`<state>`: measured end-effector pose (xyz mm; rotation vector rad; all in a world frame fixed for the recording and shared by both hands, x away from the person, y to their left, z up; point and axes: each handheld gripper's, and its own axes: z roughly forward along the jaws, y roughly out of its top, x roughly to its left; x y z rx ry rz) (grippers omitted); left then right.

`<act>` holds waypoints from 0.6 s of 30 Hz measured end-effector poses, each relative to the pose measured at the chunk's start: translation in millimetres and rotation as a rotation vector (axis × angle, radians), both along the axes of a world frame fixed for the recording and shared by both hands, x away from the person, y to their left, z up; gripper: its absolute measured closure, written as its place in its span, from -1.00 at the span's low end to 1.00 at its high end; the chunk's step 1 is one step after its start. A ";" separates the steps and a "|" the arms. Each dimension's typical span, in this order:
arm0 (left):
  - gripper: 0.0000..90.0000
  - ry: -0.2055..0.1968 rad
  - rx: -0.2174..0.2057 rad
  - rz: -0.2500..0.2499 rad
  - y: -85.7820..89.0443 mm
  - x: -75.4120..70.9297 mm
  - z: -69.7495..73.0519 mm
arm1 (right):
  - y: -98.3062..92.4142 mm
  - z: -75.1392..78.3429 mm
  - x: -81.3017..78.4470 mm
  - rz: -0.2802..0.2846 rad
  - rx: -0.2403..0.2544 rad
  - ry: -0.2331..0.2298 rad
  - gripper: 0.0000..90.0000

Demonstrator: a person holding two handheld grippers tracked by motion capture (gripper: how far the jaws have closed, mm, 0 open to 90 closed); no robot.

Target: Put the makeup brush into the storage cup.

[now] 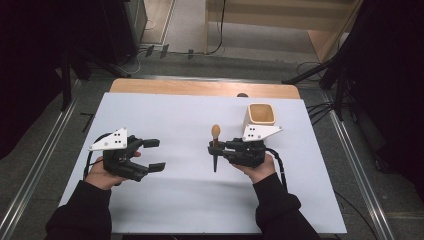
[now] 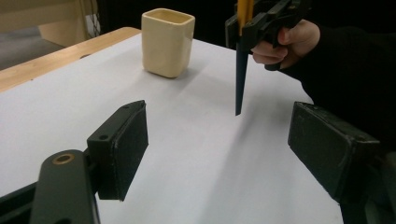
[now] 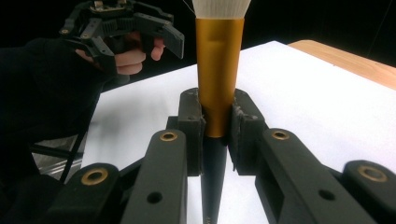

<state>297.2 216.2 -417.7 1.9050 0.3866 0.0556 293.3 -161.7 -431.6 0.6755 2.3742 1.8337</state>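
A white sheet (image 1: 190, 200) is covering the table (image 1: 200, 88), and only a strip of bare wood is showing at the far edge. A cream square cup (image 1: 261, 116) is standing upright on the sheet, near the far right part, just behind the right hand. The right gripper (image 1: 216, 148) is gripping a brush (image 1: 215, 145): its two jaws are pressing on the golden metal collar (image 3: 218, 74), one on each side. The brush is standing almost upright, with the pale bristles (image 3: 222, 7) at the top and the dark pointed handle (image 2: 240, 79) pointing down. The tip of the handle is hanging just above the sheet, or maybe touching it; I cannot tell which. The left gripper (image 1: 154, 154) is being held well apart from the brush, on the left side of the sheet. Its jaws are standing wide open, nothing is between them, and its pads (image 2: 122, 148) are facing the bare sheet.
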 end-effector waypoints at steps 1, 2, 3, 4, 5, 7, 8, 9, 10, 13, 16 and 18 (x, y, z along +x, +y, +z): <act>-0.54 0.001 -0.002 0.003 1.3 -0.5 -0.3 | -1.1 0.5 -0.1 -0.005 0.000 -0.001 0.74; -0.55 -0.001 -0.002 0.006 2.7 -0.8 -0.4 | -2.4 0.8 0.1 -0.006 0.002 -0.001 0.74; -0.55 -0.002 -0.004 0.011 4.3 -1.1 -0.5 | -3.7 1.2 0.2 -0.012 0.001 -0.005 0.74; -0.55 -0.003 -0.003 0.013 5.9 -1.3 -0.5 | -4.8 1.7 0.0 -0.015 0.004 -0.002 0.74; -0.55 -0.003 -0.002 0.016 7.4 -1.2 -0.4 | -6.3 2.3 0.0 -0.018 0.003 -0.005 0.74; -0.55 -0.003 -0.005 0.020 9.7 -1.5 -0.4 | -8.7 3.3 0.0 -0.024 0.008 -0.008 0.74; -0.55 -0.005 -0.006 0.022 10.8 -1.7 -0.4 | -10.0 3.7 -0.1 -0.027 0.007 -0.010 0.74; -0.55 -0.006 -0.006 0.024 11.8 -1.8 -0.3 | -11.0 4.1 -0.2 -0.029 0.010 -0.009 0.74; -0.55 -0.007 -0.006 0.027 12.7 -2.0 -0.2 | -12.0 4.4 -0.2 -0.033 0.007 -0.012 0.74; -0.56 0.001 -0.004 0.031 16.0 -1.9 -0.4 | -14.8 5.0 -0.1 -0.041 0.002 -0.010 0.74; -0.58 0.003 -0.001 0.039 19.2 -2.2 -1.3 | -18.1 5.7 0.3 -0.048 0.007 -0.013 0.74; -0.58 0.001 -0.003 0.045 21.8 -2.8 -1.2 | -20.6 6.6 0.5 -0.053 0.007 -0.016 0.74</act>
